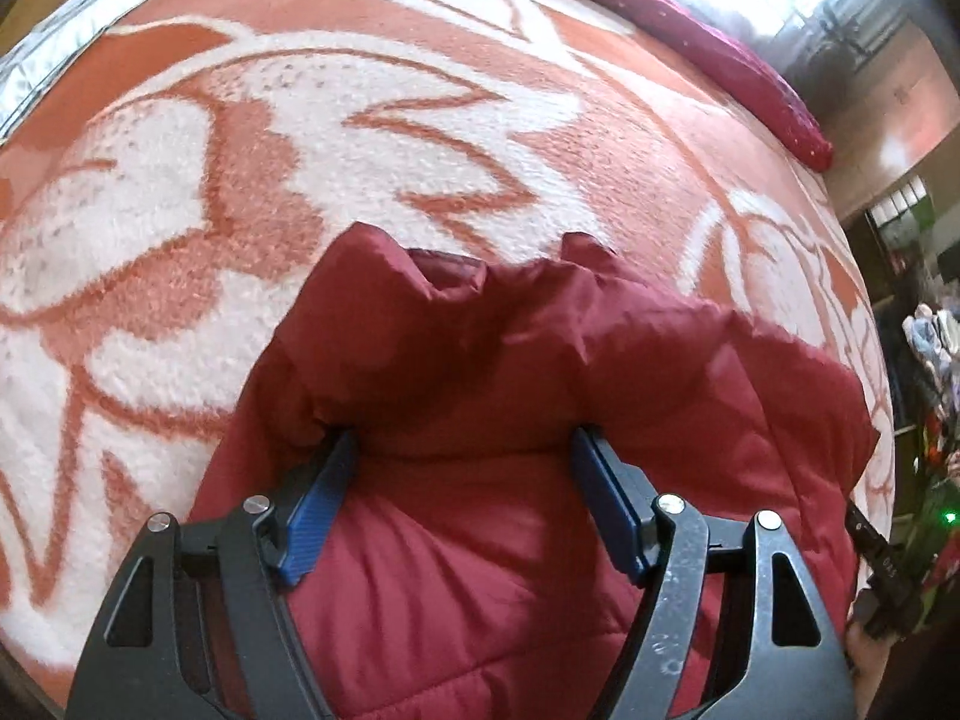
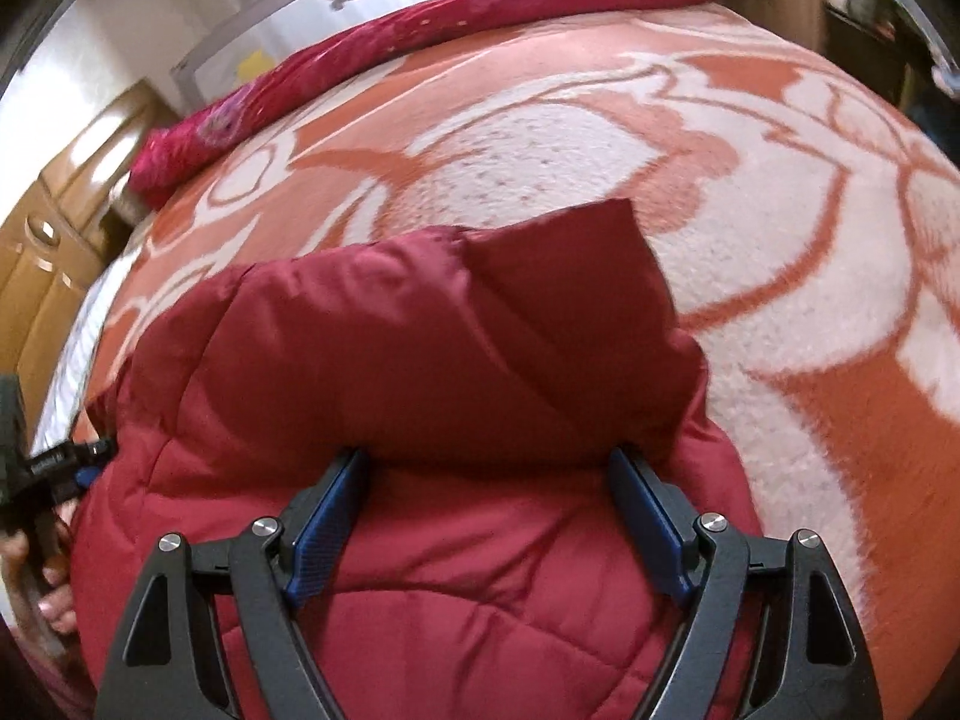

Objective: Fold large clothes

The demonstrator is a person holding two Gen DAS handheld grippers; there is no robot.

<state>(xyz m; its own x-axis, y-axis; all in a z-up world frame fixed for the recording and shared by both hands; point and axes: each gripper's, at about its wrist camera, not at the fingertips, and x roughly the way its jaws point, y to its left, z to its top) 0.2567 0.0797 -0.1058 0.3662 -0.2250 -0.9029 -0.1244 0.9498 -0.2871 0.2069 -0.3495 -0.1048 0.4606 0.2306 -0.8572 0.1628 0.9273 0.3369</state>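
A dark red quilted jacket (image 1: pixel 480 348) lies bunched on a bed covered by an orange and white blanket (image 1: pixel 300 120). In the left wrist view my left gripper (image 1: pixel 462 438) has its blue pads (image 1: pixel 318 516) wide apart. A thick fold of the jacket fills the gap and hides the fingertips. The right wrist view shows the same jacket (image 2: pixel 390 330), with my right gripper (image 2: pixel 489 456) clamped the same way on another bulky fold. Each gripper shows at the edge of the other's view: the right gripper (image 1: pixel 870 540) and the left gripper (image 2: pixel 54 462).
A long crimson bolster (image 1: pixel 690 42) (image 2: pixel 420 42) lies along the far edge of the blanket (image 2: pixel 780 240). Wooden cabinet doors (image 2: pixel 54 240) stand beyond the bed on the left. Cluttered items (image 1: pixel 936 330) sit past the bed on the right.
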